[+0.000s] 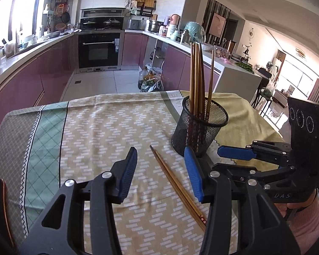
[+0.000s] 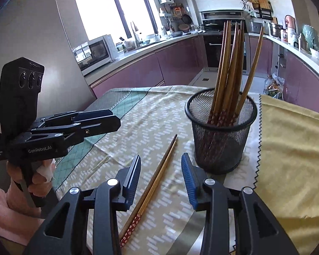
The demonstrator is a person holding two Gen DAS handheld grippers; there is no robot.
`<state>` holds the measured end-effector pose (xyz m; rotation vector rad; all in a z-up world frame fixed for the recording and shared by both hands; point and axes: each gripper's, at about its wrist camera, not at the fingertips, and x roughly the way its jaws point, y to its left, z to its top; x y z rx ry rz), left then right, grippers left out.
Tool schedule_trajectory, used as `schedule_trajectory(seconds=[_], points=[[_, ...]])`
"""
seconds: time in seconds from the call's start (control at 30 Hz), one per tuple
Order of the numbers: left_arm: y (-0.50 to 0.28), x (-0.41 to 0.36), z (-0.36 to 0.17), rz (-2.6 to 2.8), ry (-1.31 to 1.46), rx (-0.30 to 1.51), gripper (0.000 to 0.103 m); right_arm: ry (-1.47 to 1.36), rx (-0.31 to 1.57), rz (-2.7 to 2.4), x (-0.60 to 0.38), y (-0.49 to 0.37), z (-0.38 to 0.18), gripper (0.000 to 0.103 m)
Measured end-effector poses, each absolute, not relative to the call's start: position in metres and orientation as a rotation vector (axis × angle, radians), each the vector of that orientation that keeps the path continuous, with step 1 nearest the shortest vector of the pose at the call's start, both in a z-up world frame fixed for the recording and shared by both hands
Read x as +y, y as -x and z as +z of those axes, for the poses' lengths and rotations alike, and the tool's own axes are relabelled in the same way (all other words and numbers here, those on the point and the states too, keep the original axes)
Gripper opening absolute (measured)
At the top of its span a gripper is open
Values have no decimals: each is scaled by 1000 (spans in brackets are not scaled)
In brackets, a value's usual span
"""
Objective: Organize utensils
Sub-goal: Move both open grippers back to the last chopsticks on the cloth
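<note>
A pair of wooden chopsticks (image 1: pixel 178 187) (image 2: pixel 153 180) with red patterned ends lies side by side on the patterned tablecloth (image 1: pixel 95 127). Just right of the pair stands a black mesh cup (image 1: pixel 200 125) (image 2: pixel 221 131) holding several upright chopsticks. My left gripper (image 1: pixel 161 152) hovers open above the lying pair, with the pair below the gap between its jaws. My right gripper (image 2: pixel 160 157) is open over the same pair from the other side, touching nothing. Each gripper shows in the other's view: the right one (image 1: pixel 218 159) next to the cup's base, the left one (image 2: pixel 116 118) at the left.
A yellow cloth (image 2: pixel 291 148) covers the table beyond the cup. A hand (image 2: pixel 38 178) with a pink sleeve holds the left gripper's handle. Purple kitchen cabinets (image 1: pixel 53 68), an oven and bags on the floor lie past the table's far edge.
</note>
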<state>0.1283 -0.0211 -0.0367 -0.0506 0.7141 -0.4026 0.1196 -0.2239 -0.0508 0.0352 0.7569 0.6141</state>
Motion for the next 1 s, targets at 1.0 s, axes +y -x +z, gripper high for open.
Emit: schedule_trajectory(seconds=[1.0], points=[[-107, -20, -95, -366, 82, 834, 47, 36, 889, 548, -198, -96, -104, 37]])
